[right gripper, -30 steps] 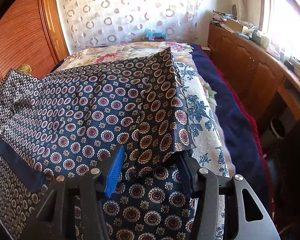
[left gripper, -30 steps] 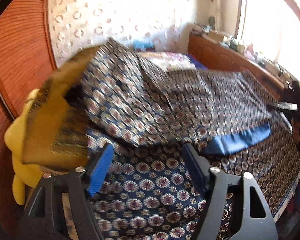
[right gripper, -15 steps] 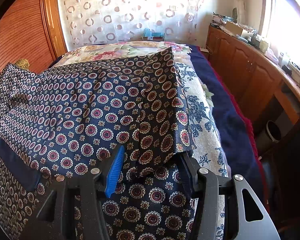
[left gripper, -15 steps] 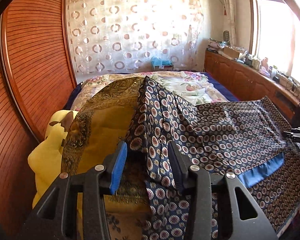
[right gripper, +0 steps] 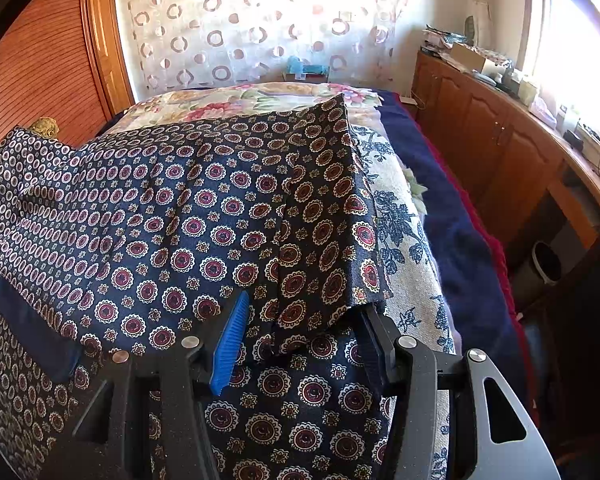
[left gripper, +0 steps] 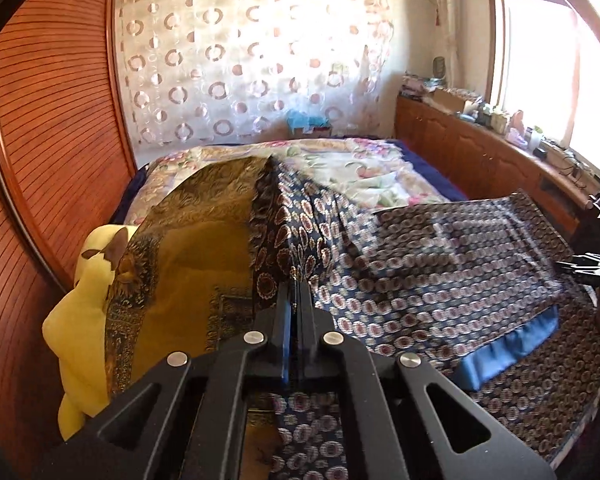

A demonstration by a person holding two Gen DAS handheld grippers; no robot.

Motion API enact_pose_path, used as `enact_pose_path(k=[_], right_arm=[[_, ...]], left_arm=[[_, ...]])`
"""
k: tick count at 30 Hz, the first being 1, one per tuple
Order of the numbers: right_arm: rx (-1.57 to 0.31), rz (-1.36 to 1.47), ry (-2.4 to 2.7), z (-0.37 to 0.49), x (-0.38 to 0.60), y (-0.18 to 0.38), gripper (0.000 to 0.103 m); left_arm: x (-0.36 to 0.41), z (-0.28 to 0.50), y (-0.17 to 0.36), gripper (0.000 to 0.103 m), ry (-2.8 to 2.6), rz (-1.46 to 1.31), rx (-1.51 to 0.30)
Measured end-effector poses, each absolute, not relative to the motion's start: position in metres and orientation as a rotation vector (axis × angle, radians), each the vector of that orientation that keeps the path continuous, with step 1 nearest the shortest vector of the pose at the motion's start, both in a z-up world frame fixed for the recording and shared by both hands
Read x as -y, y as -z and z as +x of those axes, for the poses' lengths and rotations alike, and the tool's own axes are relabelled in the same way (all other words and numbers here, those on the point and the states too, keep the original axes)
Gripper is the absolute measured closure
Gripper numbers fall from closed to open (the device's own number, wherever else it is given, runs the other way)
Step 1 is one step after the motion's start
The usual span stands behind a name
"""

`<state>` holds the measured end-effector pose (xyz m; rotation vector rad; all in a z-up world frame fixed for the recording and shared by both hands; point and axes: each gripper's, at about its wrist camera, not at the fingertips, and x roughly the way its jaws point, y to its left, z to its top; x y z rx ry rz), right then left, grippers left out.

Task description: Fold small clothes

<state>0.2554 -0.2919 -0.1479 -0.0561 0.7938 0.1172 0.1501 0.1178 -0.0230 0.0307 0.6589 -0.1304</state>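
Note:
A navy garment printed with red-and-cream medallions is spread across the bed, with a plain blue band along one edge. My left gripper is shut on a raised fold of it, beside an ochre patterned cloth. The fabric climbs from the fingertips into a ridge. In the right wrist view the same garment lies flat with a folded corner. My right gripper stands open over that corner. The cloth lies between its fingers and drapes over the right fingertip.
A yellow plush toy sits at the left against the wooden slatted wardrobe. A floral quilt covers the far end of the bed. Wooden cabinets with clutter on top run along the right wall, and a bin stands on the floor.
My left gripper's jaws went from wide apart to shut on the fold of the navy garment and lifted it, pulling the cloth into a ridge. The right gripper kept still.

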Motion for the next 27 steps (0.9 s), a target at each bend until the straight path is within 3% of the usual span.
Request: enact_pose_path(k=[3, 5, 7, 9, 21, 27], right_arm=[[-0.796, -0.05, -0.122, 0.257, 0.294, 0.147, 0.049], [-0.797, -0.038, -0.143, 0.259, 0.295, 0.146, 0.063], [-0.799, -0.024, -0.16, 0.261, 0.297, 0.144, 0.086], [-0.786, -0.01, -0.181, 0.263, 0.299, 0.141, 0.098], [-0.618, -0.001, -0.275, 0.213, 0.306, 0.097, 0.103], [-0.573, 0.009, -0.288, 0.171, 0.326, 0.088, 0.103]], left_arm=[[-0.113, 0.149, 0.018, 0.1, 0.144, 0.024, -0.652], [-0.11, 0.147, 0.017, 0.1, 0.152, 0.018, -0.65], [-0.108, 0.146, 0.017, 0.1, 0.161, 0.006, -0.648], [-0.107, 0.143, 0.017, 0.1, 0.167, 0.0, -0.64], [-0.11, 0.093, -0.02, 0.101, 0.238, -0.089, -0.519], [-0.127, 0.07, -0.007, 0.101, 0.238, -0.135, -0.545]])
